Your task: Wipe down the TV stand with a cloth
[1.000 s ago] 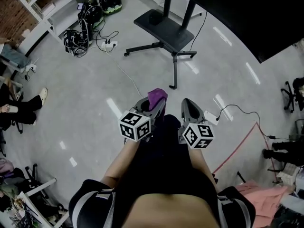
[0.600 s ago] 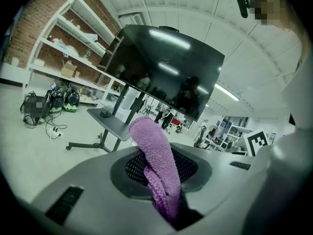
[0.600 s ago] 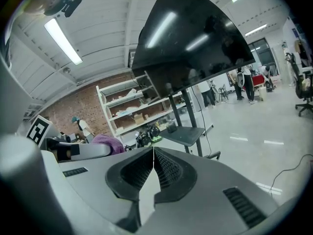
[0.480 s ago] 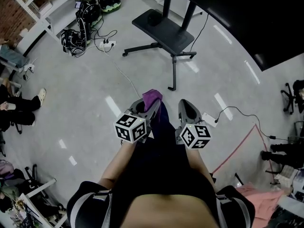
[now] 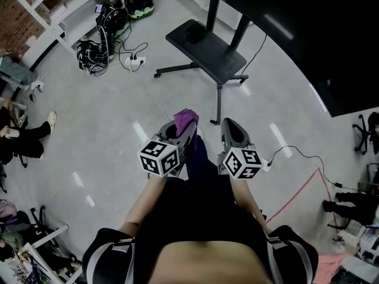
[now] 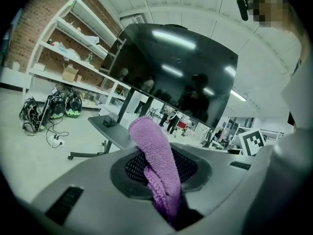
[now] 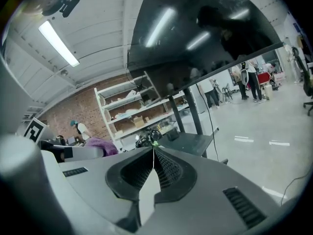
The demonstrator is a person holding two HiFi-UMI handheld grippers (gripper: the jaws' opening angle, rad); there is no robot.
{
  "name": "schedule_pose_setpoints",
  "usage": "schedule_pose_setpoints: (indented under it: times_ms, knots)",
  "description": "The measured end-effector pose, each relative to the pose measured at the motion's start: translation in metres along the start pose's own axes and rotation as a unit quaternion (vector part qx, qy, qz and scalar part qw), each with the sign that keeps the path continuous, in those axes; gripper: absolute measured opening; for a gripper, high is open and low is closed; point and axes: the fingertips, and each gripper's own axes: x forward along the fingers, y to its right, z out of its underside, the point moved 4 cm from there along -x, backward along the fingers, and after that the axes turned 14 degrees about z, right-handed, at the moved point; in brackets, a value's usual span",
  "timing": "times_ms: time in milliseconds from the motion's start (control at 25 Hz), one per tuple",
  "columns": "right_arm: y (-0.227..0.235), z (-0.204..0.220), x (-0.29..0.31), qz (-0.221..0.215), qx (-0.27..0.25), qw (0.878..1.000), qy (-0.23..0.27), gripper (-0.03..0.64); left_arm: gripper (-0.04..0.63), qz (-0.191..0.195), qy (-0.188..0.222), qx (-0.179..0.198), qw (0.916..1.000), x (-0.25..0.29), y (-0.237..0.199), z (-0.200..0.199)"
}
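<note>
Cloth point(image 6: 157, 166) clamped in left gripper point(image 5: 179, 130).

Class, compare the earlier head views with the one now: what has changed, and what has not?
The person has moved closer to the TV stand; both grippers came forward with them. Nothing was taken hold of or let go. Unchanged: left gripper shut on the purple cloth, right gripper shut and empty.

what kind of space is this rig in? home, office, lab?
Likely a lab or workshop, not a home: a large TV on a wheeled TV stand, open shelving against a brick wall, and a power strip on a bare polished floor.
</note>
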Motion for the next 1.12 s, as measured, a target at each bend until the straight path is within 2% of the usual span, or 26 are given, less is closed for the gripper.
schedule_pose_setpoints:
  times_ms: [360,640,1120]
  knots:
    - [-0.004,-0.039,0.086,-0.023,-0.015,1.0,-0.013,0.023,0.083,-0.015,0.002,0.01,0.9998,0.05,-0.058,-0.052]
    - [-0.005,-0.067,0.142,-0.03,-0.014,0.999,-0.016,0.023,0.083,-0.037,-0.019,0.019,0.999,0.085,-0.097,-0.082]
    - [0.008,-0.094,0.228,-0.024,-0.016,0.999,-0.02,0.023,0.083,0.002,-0.015,0.024,0.9996,0.145,-0.157,-0.124]
